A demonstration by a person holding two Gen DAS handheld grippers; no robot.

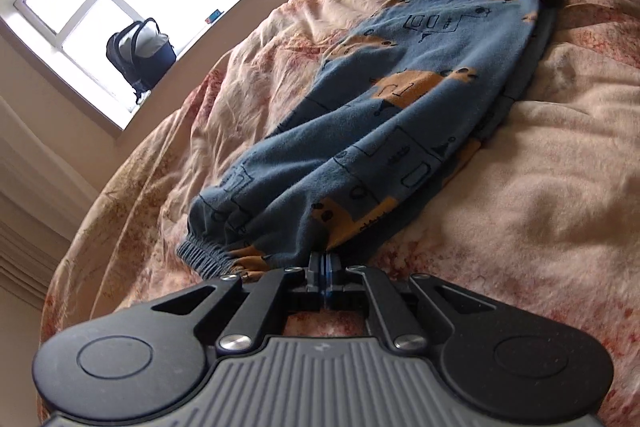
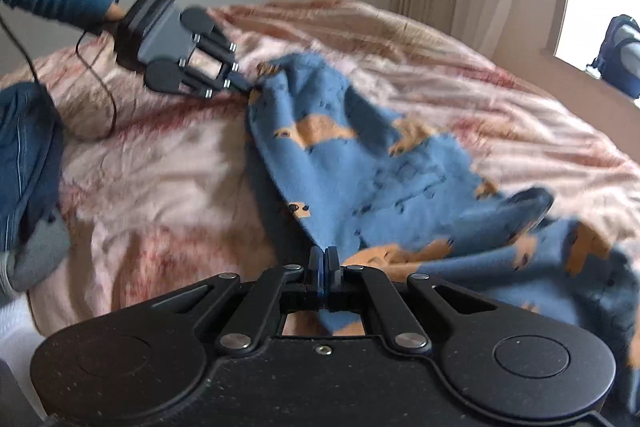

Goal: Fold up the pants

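So both grippers are pinched tight on the blue fleece pants with orange animal prints [image 1: 372, 131]: the left gripper [image 1: 325, 261] clamps fabric by the elastic cuff, the right gripper [image 2: 325, 255] clamps the other end. Pants lie stretched across the rumpled pink floral bedspread [image 1: 540, 187]. Further back, a dark backpack [image 1: 140, 55] sits on the windowsill.

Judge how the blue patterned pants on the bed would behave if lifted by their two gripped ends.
The pants look soft and floppy; the middle would probably sag. Their fleecy fabric seems light and unlikely to slip.
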